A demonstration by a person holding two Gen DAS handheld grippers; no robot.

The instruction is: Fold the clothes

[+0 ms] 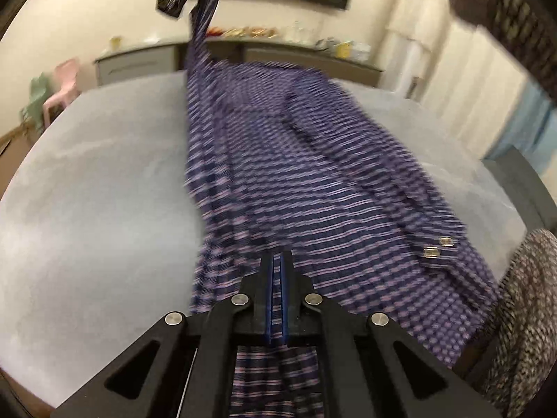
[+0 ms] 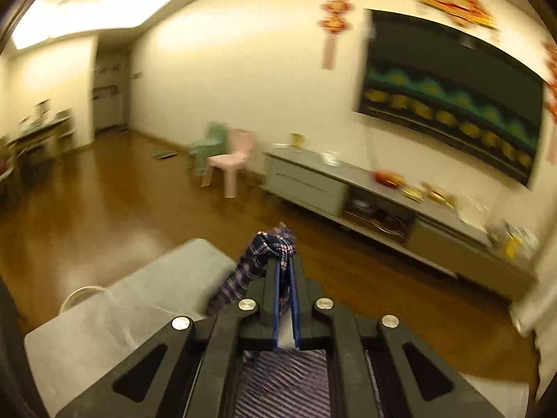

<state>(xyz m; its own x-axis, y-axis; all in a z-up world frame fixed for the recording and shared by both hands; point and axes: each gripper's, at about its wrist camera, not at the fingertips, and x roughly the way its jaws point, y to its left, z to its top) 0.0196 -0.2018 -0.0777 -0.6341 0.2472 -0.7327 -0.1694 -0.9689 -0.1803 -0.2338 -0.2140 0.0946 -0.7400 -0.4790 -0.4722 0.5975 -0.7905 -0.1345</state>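
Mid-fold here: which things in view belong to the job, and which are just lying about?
Job: striped shirt; grey table; left gripper and right gripper, jaws shut on the shirt.
Lying about: pink chair; green chair; low cabinet; wall picture; red hangings.

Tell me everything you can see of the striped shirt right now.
The shirt is woven cloth, dark blue with thin pink and purple stripes, and two small clear buttons sit on a cuff-like edge at the right. Most of it lies spread and rumpled across the grey table. The left gripper is shut on a near edge; the right gripper is shut on a bunched end, and a twisted strip of the cloth rises off the table.
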